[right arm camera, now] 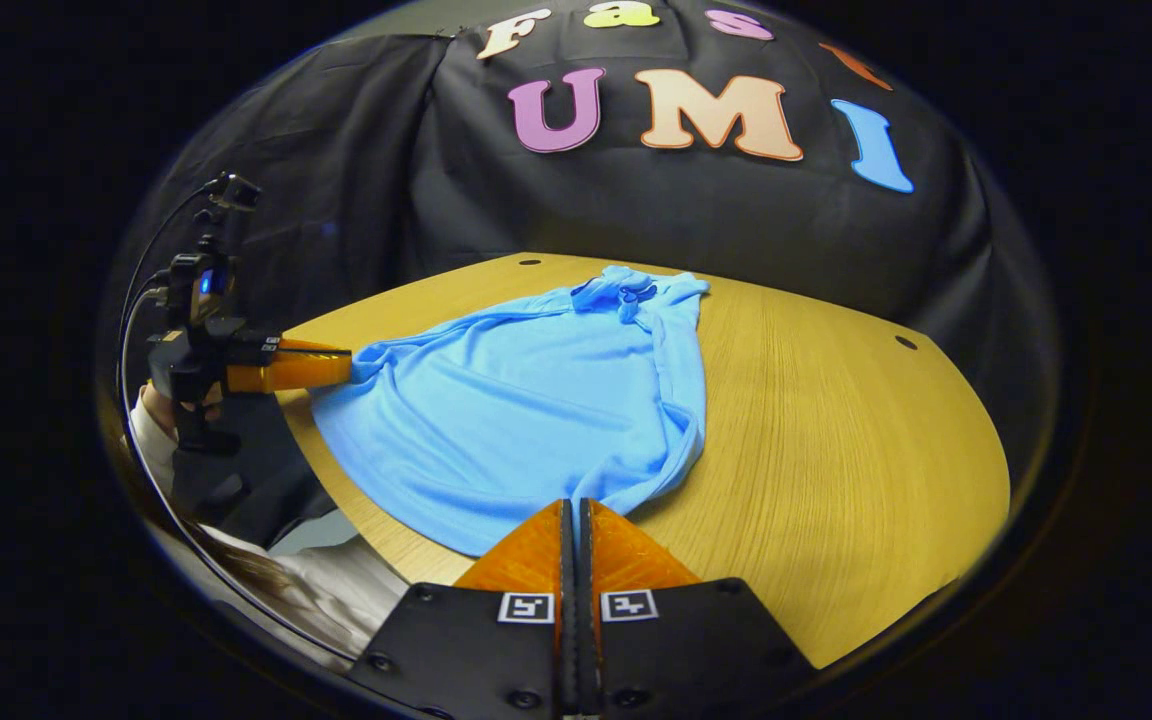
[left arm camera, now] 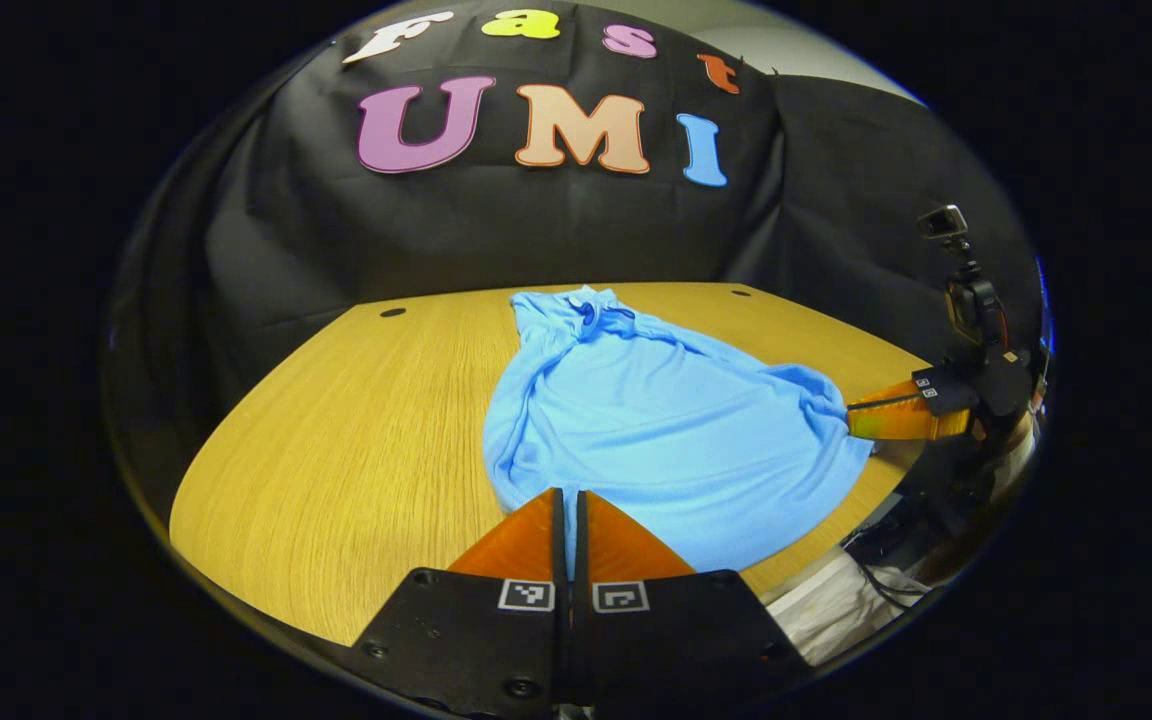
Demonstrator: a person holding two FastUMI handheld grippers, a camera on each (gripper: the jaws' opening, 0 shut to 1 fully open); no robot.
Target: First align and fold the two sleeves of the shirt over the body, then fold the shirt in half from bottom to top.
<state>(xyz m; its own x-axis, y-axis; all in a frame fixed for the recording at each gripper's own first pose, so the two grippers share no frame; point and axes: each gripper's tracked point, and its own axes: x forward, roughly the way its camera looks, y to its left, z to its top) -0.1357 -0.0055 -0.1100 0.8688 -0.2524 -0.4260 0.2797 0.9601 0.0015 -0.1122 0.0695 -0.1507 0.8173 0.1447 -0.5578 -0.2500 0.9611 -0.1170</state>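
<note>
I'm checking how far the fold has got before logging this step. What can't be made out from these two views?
- Sleeves: in both views the blue shirt lies bunched on the table, so whether they are folded over the body cannot be told.
- Hem grip: in the left gripper view the left gripper hides the cloth edge it pinches; in the right gripper view the right gripper does likewise.
- Collar area: too small and crumpled to read.

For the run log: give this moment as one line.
left gripper: shut on shirt hem | right gripper: shut on shirt hem | shirt: on table
</note>
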